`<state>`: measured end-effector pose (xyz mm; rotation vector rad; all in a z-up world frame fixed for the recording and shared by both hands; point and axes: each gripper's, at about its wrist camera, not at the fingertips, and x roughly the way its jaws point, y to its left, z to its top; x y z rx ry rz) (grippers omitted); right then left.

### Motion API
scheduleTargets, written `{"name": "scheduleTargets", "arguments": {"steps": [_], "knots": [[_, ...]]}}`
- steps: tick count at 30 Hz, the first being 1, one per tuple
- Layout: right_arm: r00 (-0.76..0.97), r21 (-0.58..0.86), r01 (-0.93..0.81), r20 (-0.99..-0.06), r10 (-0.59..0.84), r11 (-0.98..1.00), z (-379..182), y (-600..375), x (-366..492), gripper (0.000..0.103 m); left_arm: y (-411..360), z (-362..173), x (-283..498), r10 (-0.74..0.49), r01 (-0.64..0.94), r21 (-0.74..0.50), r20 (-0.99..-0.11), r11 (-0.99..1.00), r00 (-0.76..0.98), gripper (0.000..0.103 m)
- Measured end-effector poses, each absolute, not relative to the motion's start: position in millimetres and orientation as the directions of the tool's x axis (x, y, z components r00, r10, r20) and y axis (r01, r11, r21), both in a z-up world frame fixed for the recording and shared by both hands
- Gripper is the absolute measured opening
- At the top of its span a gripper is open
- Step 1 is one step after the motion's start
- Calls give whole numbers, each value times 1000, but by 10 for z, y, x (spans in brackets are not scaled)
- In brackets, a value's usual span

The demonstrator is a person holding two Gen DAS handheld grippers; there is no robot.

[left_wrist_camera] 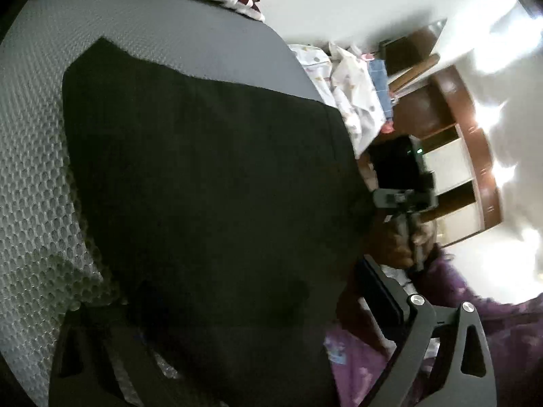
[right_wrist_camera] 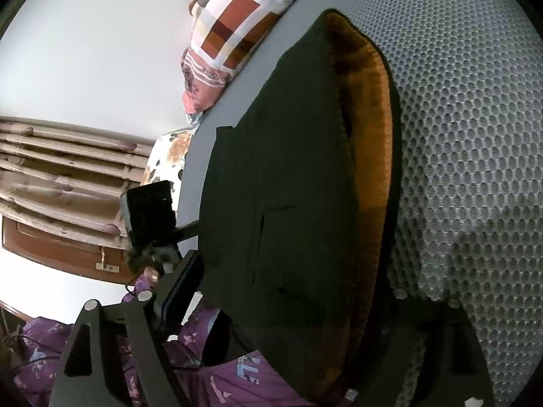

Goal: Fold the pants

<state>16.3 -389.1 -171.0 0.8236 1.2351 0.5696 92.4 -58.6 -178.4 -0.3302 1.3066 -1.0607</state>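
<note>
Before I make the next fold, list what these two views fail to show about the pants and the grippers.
- Left gripper, left wrist view: the dark pants cover its left finger, so its grip cannot be judged.
- Right gripper, right wrist view: the pants drape over the gap and the right finger.
- Pants' near end: cut off by the bottom edge in both views.
- Orange lining: its extent is hidden under the folded layer.

A grey honeycomb-mesh mat (right_wrist_camera: 475, 135) covers the bed, with a patchwork pillow (right_wrist_camera: 234, 30) of brown and orange squares at its far edge by the white wall (right_wrist_camera: 95, 51). Brown wooden shelving (left_wrist_camera: 454, 156) stands beside a spotted white cloth (left_wrist_camera: 353, 98).
</note>
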Motion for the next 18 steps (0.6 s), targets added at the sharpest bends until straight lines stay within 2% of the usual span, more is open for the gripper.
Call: {"name": "scheduleTargets", "arguments": {"steps": [3,5,8,10,11,15,17,18], "knots": [[262,802,50,-585,768,595,-1706,-3849,194,88,-543,-1705,926,-806,378,-755,-591,536,-38,94],[267,800,53,-588,764,597,-1703,-3821,218,90,-510,-1656,934,-795,352,-744,-606,569,3,75],[272,809,71,-579,769,584,-1706,-3807,249,93,-471,-1568,961,-766,332,-720,-643,610,14,61],[277,821,82,-564,778,565,-1709,-3823,275,97,-397,-1594,984,-731,332,-684,-682,650,26,31],[279,822,89,-563,778,563,-1711,-3826,283,97,-371,-1588,1001,-724,326,-679,-689,658,29,27],[296,798,106,-595,747,593,-1713,-3799,277,95,-348,-1551,984,-730,309,-686,-682,659,41,24],[299,770,105,-628,719,629,-1715,-3772,268,88,-440,-1475,930,-711,335,-657,-701,675,57,23],[309,762,107,-636,707,638,-1728,-3779,259,73,-497,-1467,922,-708,337,-654,-703,678,61,23]]}}
